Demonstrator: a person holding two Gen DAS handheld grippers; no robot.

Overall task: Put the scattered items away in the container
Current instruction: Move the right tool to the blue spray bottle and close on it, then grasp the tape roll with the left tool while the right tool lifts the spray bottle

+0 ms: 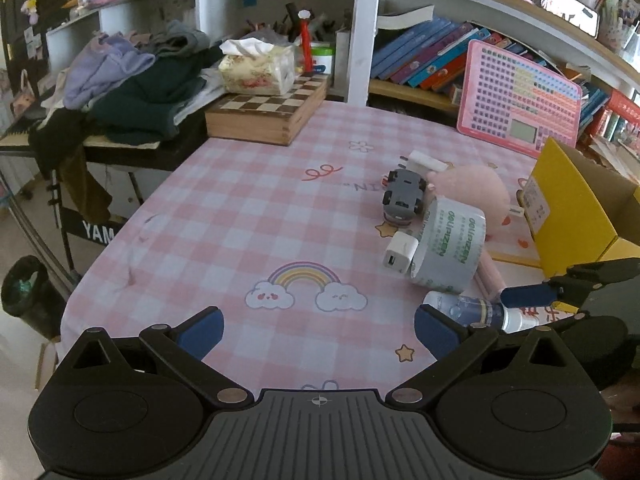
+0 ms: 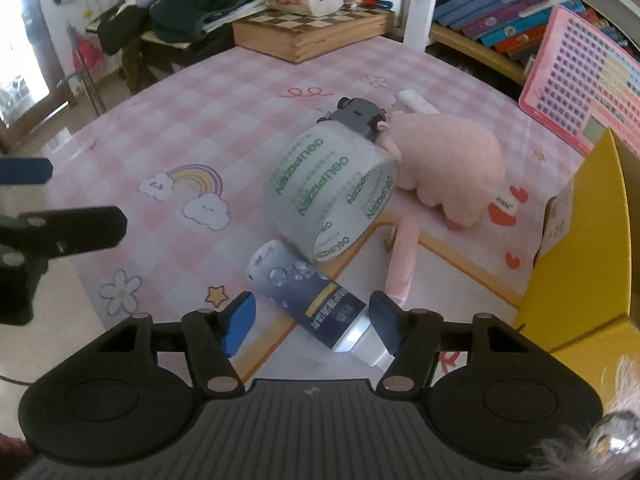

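Tube (image 2: 306,294) of dark blue cream lies flat on the pink checked cloth (image 2: 224,92) between the blue pads of the right gripper (image 2: 312,326), whose jaws stand half apart and not yet pressing; it looks light, squashy and slick, so the firmer cap end seems the better hold. Tape roll (image 2: 330,186) touches its far end, a pink pen (image 2: 402,262) lies just beside, and the yellow box (image 2: 576,264) waits to the right, while the left gripper (image 1: 318,330) gapes wide, empty
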